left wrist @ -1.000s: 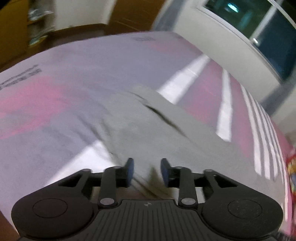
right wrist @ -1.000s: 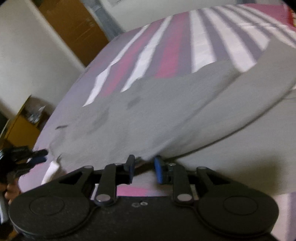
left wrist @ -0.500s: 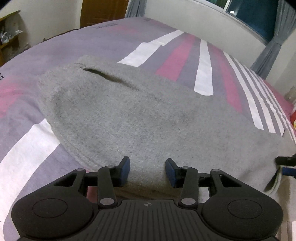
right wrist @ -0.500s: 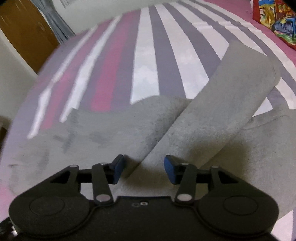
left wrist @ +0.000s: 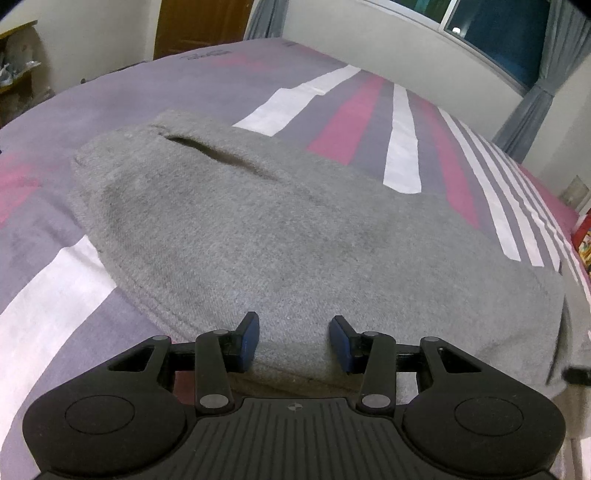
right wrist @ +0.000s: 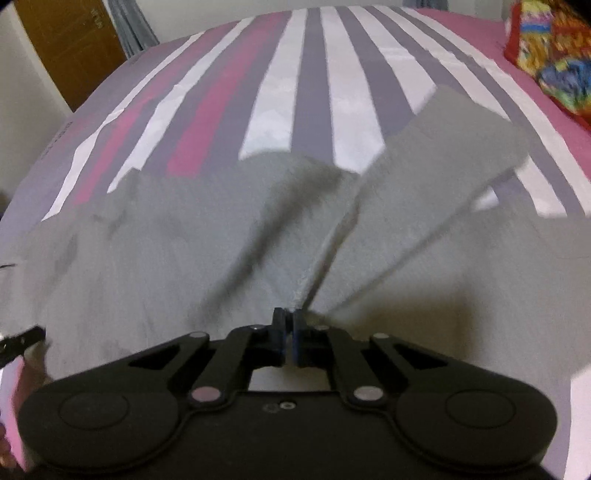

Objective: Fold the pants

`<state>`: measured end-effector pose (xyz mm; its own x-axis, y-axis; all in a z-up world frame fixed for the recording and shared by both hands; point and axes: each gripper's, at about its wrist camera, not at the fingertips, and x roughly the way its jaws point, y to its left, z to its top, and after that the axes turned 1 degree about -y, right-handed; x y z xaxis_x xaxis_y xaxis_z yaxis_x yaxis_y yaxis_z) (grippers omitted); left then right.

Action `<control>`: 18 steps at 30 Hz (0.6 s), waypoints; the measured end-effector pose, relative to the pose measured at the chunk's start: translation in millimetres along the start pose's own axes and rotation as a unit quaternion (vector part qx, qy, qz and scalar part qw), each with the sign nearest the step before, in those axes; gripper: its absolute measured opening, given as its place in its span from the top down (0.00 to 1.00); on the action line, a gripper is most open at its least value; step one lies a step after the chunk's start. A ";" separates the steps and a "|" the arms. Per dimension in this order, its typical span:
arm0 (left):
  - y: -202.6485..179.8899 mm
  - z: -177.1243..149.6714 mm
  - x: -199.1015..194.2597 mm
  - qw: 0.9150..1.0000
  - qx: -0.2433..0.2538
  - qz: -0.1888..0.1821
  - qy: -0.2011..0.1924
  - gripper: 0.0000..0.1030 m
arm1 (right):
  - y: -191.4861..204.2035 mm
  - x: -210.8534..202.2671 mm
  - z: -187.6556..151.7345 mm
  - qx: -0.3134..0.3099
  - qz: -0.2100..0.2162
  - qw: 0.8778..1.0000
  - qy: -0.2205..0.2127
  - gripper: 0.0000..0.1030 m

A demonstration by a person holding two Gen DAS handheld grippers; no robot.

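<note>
Grey fleece pants (left wrist: 258, 229) lie spread on the striped bed, the waist end with a pocket slit (left wrist: 218, 155) at the far left of the left wrist view. My left gripper (left wrist: 294, 341) is open, its fingers either side of the near edge of the pants. In the right wrist view the pants (right wrist: 166, 251) fan out ahead, one leg (right wrist: 439, 155) stretching to the far right. My right gripper (right wrist: 289, 334) is shut on a bunched fold of the pants at the near edge.
The bed cover (left wrist: 402, 147) has purple, pink and white stripes. A colourful bag (right wrist: 554, 55) sits at the far right of the bed. A wall with a window (left wrist: 491, 40) runs behind, and a brown door (left wrist: 199, 26) stands at the back left.
My right gripper has gone from open to shut, pinching a fold of the pants. My left gripper has opened wider and stays at the pants' near edge.
</note>
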<state>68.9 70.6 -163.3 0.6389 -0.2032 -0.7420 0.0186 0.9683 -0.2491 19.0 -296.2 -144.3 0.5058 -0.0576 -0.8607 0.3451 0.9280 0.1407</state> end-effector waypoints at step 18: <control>-29.1 8.0 -11.0 1.000 0.016 0.026 -0.003 0.58 | -44.3 -17.9 21.5 0.072 0.008 0.996 -0.059 0.57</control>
<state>67.5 45.8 -142.9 0.6442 -0.1516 -0.7497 0.0103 0.9818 -0.1896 11.6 -344.2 -124.6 0.5986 -0.0940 -0.7955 0.4418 0.8671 0.2301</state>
